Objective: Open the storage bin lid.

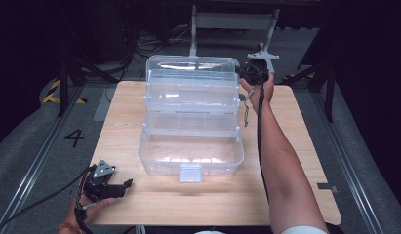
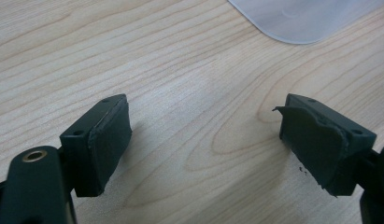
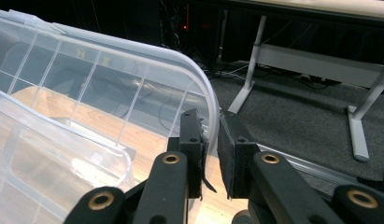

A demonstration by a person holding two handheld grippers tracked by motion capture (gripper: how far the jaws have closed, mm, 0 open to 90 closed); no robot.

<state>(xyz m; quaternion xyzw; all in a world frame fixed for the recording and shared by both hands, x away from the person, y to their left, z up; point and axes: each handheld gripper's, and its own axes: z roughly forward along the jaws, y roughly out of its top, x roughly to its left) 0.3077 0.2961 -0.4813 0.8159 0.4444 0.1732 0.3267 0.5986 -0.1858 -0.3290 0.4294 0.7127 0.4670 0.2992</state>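
In the high view, the clear tiered organizer box (image 1: 190,122) stands open at the middle of the counter (image 1: 295,146), its long axis running left to right and its lid (image 1: 192,66) raised at the far edge. The right gripper (image 1: 248,73) sits at the lid's far right corner; the left gripper (image 1: 121,185) rests on the counter near the front left, well apart from the box. In the left gripper view, the jaws stand released over bare wood with nothing between them. In the right gripper view, the right gripper (image 3: 211,154) is clamped on the lid rim (image 3: 206,100), so the right hand governs the lid's swing about the long axis.
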